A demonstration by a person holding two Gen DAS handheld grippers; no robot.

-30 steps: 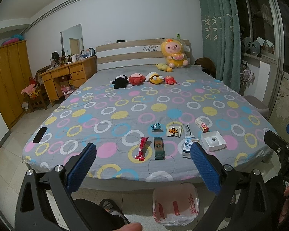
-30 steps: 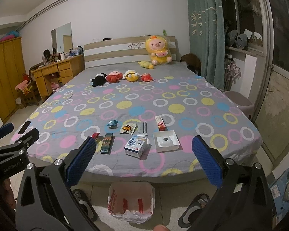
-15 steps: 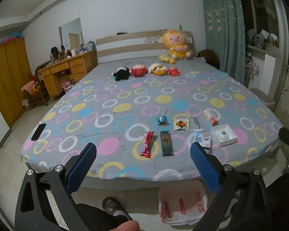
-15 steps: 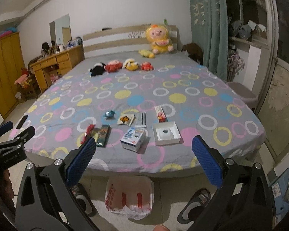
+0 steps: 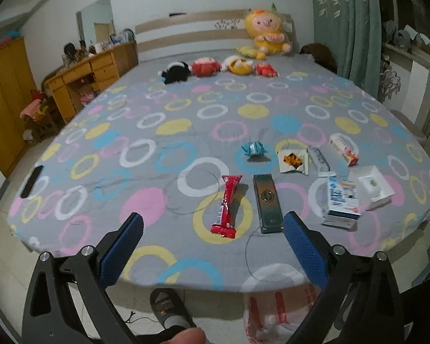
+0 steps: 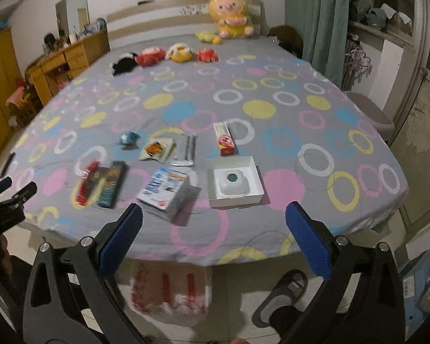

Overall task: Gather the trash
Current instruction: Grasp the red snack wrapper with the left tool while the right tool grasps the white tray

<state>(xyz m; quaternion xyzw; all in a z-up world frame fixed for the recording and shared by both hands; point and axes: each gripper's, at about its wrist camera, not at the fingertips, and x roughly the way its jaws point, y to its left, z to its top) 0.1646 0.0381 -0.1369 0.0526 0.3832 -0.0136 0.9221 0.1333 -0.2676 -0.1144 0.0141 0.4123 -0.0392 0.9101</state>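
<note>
**Litter lined up at the foot of a bedroom's bed**

A bed under a grey cover printed with coloured rings fills the bedroom, plush toys ranged near its headboard. Along the near edge lie a red snack wrapper, a dark green box, a blue-and-white carton, an open white box and a crumpled blue foil. A white plastic bag sits on the floor below. The left claw and right claw both hang released and empty above the edge.
</note>
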